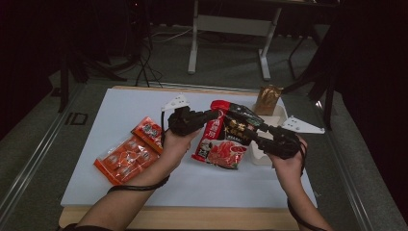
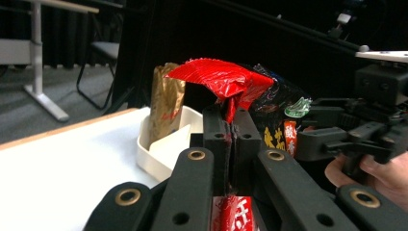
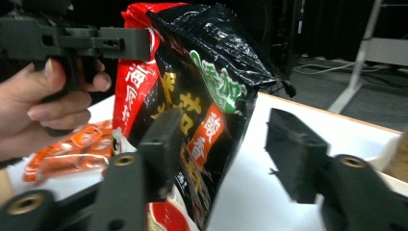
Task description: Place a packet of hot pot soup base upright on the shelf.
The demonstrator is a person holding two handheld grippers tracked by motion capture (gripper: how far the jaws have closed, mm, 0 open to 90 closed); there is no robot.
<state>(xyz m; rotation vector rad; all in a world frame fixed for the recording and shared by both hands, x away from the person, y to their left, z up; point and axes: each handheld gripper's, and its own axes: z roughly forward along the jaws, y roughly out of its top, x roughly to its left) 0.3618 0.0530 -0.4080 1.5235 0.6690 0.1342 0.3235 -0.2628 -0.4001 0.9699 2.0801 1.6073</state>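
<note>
We hold a glossy red plastic snack bag (image 1: 220, 144) lifted over the middle of the white table board (image 1: 120, 110), its crumpled top edge clamped tight in our left gripper (image 2: 233, 126). A shiny black foil bag (image 3: 211, 82) hangs just beside it, touching it. Our right gripper (image 3: 223, 144) has its jaws apart around the black bag's edge, one pad against it, the other clear. Behind stands a white plastic tray (image 2: 149, 159) with a gold pouch (image 2: 166, 103); two orange packets (image 1: 130, 151) lie well left
</note>
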